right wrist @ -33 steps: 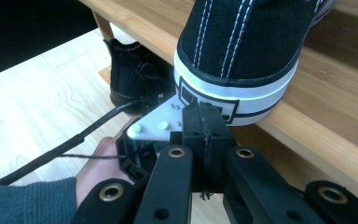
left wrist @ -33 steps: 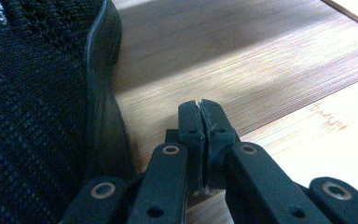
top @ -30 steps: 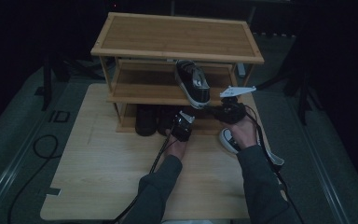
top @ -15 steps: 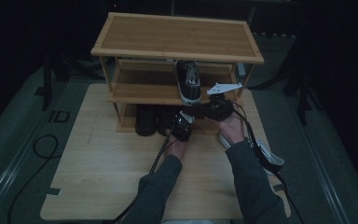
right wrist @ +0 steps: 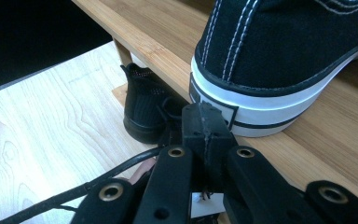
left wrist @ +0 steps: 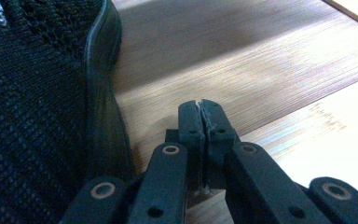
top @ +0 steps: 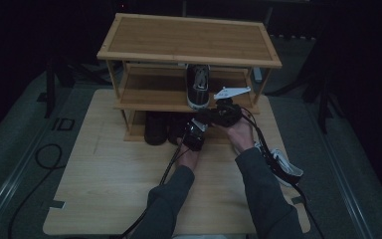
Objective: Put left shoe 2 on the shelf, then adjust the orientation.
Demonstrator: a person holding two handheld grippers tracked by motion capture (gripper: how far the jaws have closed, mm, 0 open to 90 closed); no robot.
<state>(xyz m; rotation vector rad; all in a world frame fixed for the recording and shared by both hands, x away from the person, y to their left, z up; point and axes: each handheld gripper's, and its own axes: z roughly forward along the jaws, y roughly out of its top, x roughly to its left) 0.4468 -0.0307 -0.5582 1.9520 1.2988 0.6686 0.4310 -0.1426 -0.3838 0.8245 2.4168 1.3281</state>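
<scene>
A black sneaker with a white sole (top: 198,85) stands straight on the middle shelf of a bamboo shoe rack (top: 189,35), heel toward me. In the right gripper view its heel (right wrist: 270,56) looms just beyond my right gripper (right wrist: 204,114), whose jaws are shut with nothing between them; I cannot tell whether the tips touch the sole. From above, the right gripper (top: 203,115) sits at the shelf's front edge. My left gripper (top: 192,130) is lower, at the bottom shelf, shut and empty (left wrist: 200,106), beside a black mesh shoe (left wrist: 37,102).
Two black shoes (top: 155,128) stand side by side on the bottom shelf. Another sneaker (top: 284,167) lies on the wooden board (top: 104,189) at the right, behind my right forearm. Cables trail from both grippers. Dark floor surrounds the board.
The right hand has slid left along the middle shelf's edge. The sneaker, tilted with one end hanging over the edge before, now stands straight on the shelf. The left hand has stayed put.
</scene>
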